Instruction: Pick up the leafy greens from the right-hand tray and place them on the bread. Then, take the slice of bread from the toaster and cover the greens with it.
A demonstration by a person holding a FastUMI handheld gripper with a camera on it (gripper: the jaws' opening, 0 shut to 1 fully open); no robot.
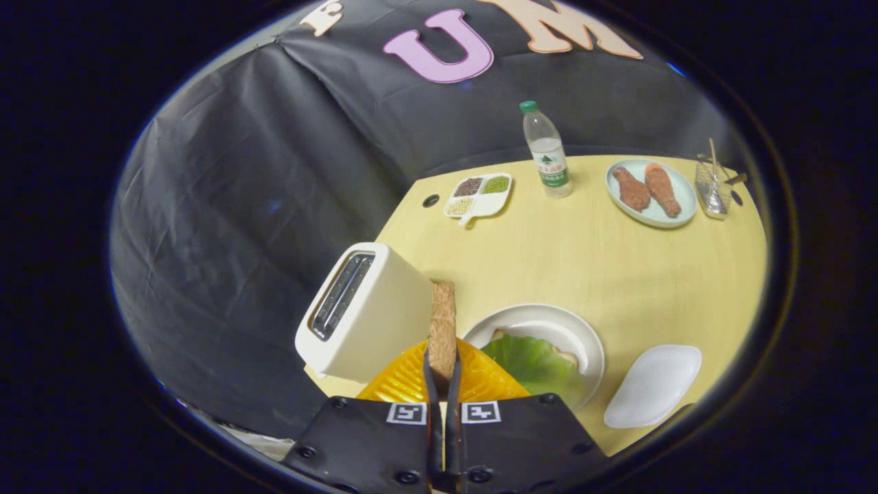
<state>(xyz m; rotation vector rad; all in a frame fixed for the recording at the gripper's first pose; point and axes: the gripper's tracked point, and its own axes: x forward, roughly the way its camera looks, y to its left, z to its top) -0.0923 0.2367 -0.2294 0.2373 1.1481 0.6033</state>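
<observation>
The bread slice (442,322) is pinched edge-on between the two fingers of the gripper (443,374), both fingers pressed against its faces, and it is held upright above the table (617,274), its upper end standing clear of the fingertips. Just to its left, the toaster (367,312) is seen, cream-coloured, with its dark slots turned towards the camera. Just to its right, a white plate (542,326) is placed, on which the greens (531,360) are laid over another slice of bread (566,355), of which only an edge is seen beyond the leaf. An orange ridged piece (405,377) is seen directly below the held slice, close against the fingers. Beside the plate, further right, a white tray (655,384) is set. Well beyond, near the far edge of the table, a divided dish of grains (479,193), a water bottle (547,151), a plate with two drumsticks (651,192) and a small wire basket (713,189) are ranged.
</observation>
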